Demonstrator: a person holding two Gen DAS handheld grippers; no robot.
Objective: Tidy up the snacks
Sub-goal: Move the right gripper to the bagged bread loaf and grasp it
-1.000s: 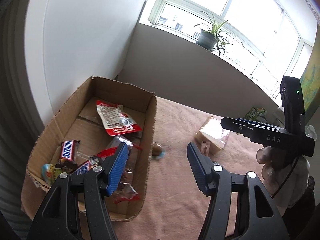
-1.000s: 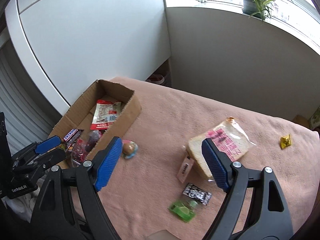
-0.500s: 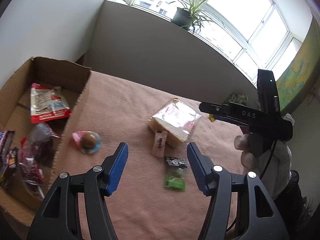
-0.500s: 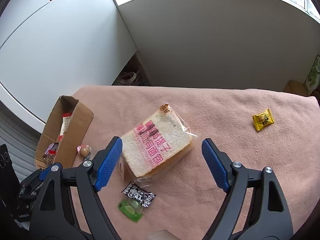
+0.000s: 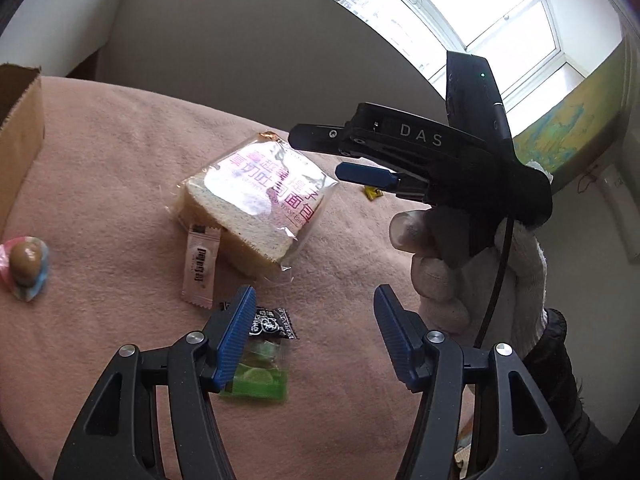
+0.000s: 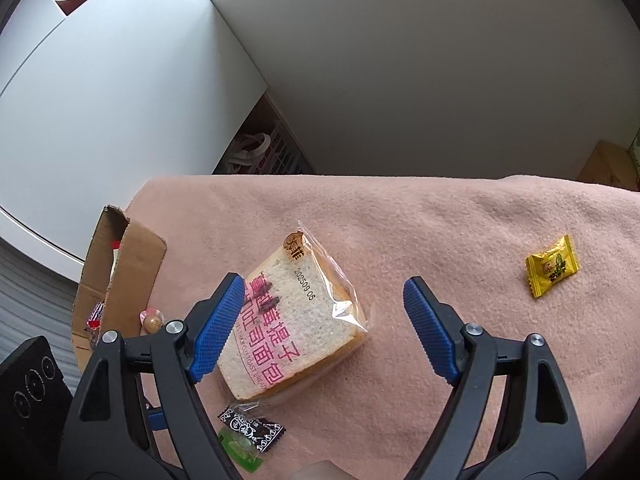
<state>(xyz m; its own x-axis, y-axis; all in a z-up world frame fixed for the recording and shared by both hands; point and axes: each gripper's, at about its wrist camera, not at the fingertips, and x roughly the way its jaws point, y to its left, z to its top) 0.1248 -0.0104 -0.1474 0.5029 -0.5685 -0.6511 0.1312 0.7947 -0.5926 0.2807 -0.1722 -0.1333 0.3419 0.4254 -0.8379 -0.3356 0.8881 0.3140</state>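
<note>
While we look along the left tool (image 5: pixel 312 336), its blue pads stand well apart with nothing gripped; the left pad overlaps, in this view, a black printed wrapper (image 5: pixel 272 322) and a green lime candy packet (image 5: pixel 260 378) lying on the pink cloth-covered table (image 5: pixel 100 152). Whether the pad touches them we cannot tell. Just beyond them lies a pale pink sachet (image 5: pixel 200 264), its upper end against the bagged toast bread (image 5: pixel 256 200), which rests flat near the middle of the table. At the left edge sits a round chocolate sweet on a pink and blue wrapper (image 5: pixel 24 264), and a corner of the cardboard box (image 5: pixel 20 128) shows behind it. From the right wrist we see the right tool (image 6: pixel 324 316) held wide open and empty above the bread (image 6: pixel 296 320); its left pad is over the slice's left side and its right pad is over bare cloth, clear of the bag. A yellow candy (image 6: pixel 552 270) lies well apart to the right. The cardboard box (image 6: pixel 120 276) stands at the table's left edge with wrapped snacks inside. In the left view a gloved hand (image 5: pixel 460 260) grips the right tool's black handle.
</note>
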